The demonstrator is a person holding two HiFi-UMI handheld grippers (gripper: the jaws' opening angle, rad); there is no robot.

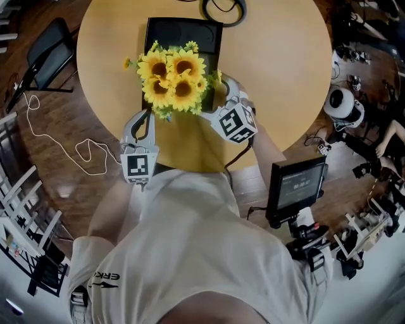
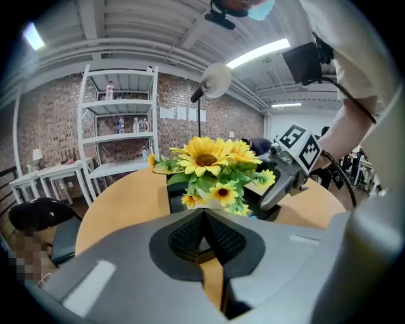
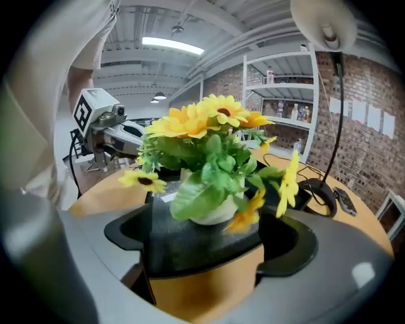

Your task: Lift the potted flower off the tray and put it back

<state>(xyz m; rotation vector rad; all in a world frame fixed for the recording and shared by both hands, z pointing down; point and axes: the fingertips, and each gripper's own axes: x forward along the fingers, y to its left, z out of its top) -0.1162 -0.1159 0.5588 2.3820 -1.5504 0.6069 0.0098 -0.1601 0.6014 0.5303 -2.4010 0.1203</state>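
A potted flower (image 1: pixel 172 77) with yellow sunflower heads stands in a white pot (image 3: pixel 212 214) on a black tray (image 1: pixel 183 31) on the round wooden table (image 1: pixel 278 69). My right gripper (image 1: pixel 223 95) sits at the bouquet's right side. In the right gripper view its jaws (image 3: pixel 212 240) stand wide open, level with the tray's near edge, with the pot just ahead and untouched. My left gripper (image 1: pixel 149 115) is at the bouquet's near left. In the left gripper view its pads (image 2: pixel 202 218) meet with nothing between them, and the flowers (image 2: pixel 212 164) are ahead.
A black cable ring (image 1: pixel 223 9) lies at the table's far edge. On the floor are a black chair (image 1: pixel 47 57) at the left, a white cord (image 1: pixel 63 145), and a monitor on a stand (image 1: pixel 296 186) at the right. White shelving (image 2: pixel 120 120) stands by the brick wall.
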